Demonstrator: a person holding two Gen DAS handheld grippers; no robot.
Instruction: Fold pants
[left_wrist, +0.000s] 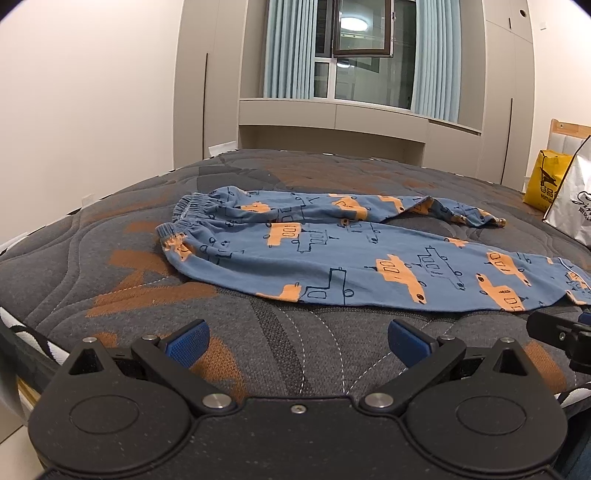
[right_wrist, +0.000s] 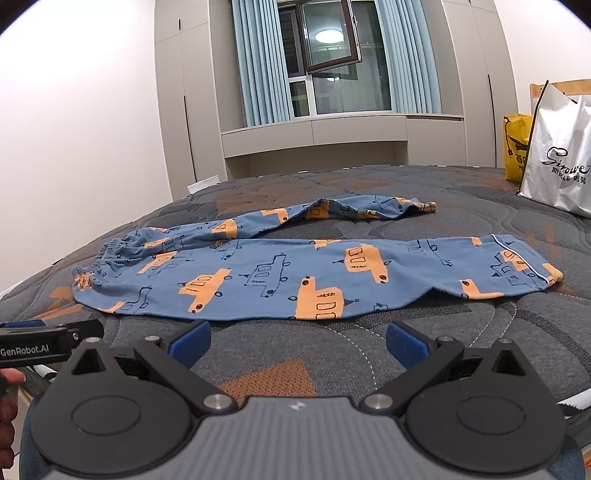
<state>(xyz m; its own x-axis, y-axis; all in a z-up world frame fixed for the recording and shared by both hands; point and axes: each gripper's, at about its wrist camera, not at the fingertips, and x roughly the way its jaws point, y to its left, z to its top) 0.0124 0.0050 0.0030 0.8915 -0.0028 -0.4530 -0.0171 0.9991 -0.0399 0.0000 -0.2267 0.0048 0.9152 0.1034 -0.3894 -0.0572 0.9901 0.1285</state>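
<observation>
Lying spread across a quilted grey-and-orange mattress (left_wrist: 110, 236), blue pants (left_wrist: 332, 254) printed with orange trucks stretch from an elastic waistband (left_wrist: 192, 210) at the left to the cuffs at the right. The near leg lies flat and mostly smooth along the bed's front edge; the far leg (right_wrist: 354, 208) angles away behind it, rumpled and partly raised, with bare mattress showing between the two. The left tool (left_wrist: 297, 341) hovers over the mattress just short of the near leg's hem line, its blue pads (left_wrist: 188, 341) spread wide and grasping nothing. The right tool (right_wrist: 297, 341) sits likewise released, fingers apart above the mattress just in front of the same leg, not touching the cloth. In the right wrist view, the left tool's black body, marked "GenRobot.AI", enters from the left edge with part of a hand (right_wrist: 9, 402) beneath it. At the bed's far right stand a white shopping bag (right_wrist: 561, 155) and a yellow bag (right_wrist: 515, 144). Behind the bed, pale blue curtains (right_wrist: 258, 62) frame a window (right_wrist: 332, 55).
</observation>
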